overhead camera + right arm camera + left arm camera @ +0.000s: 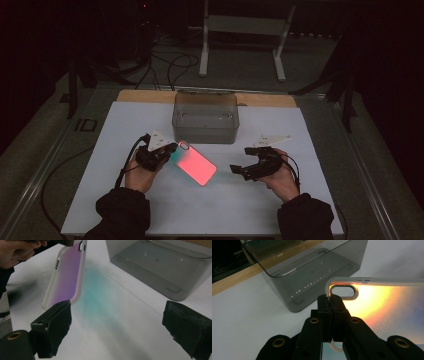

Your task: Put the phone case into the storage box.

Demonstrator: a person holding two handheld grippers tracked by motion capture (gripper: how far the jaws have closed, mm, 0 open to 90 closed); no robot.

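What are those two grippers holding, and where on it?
The left gripper pinches the phone case at its rim beside the camera cutout. The right gripper is open, holding nothing.

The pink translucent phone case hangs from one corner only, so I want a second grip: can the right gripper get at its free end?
Probably yes: the right gripper is open, with bare white table between it and the pink translucent phone case.

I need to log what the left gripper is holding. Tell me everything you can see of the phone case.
The phone case is a thin shell with a clear, pale rim and a glossy back that shows pink-red, orange or purple depending on the view. It has an oval camera cutout and small slots in its edge. The left gripper is shut on its rim beside the cutout, holding it tilted above the white table, in front of the grey bin.
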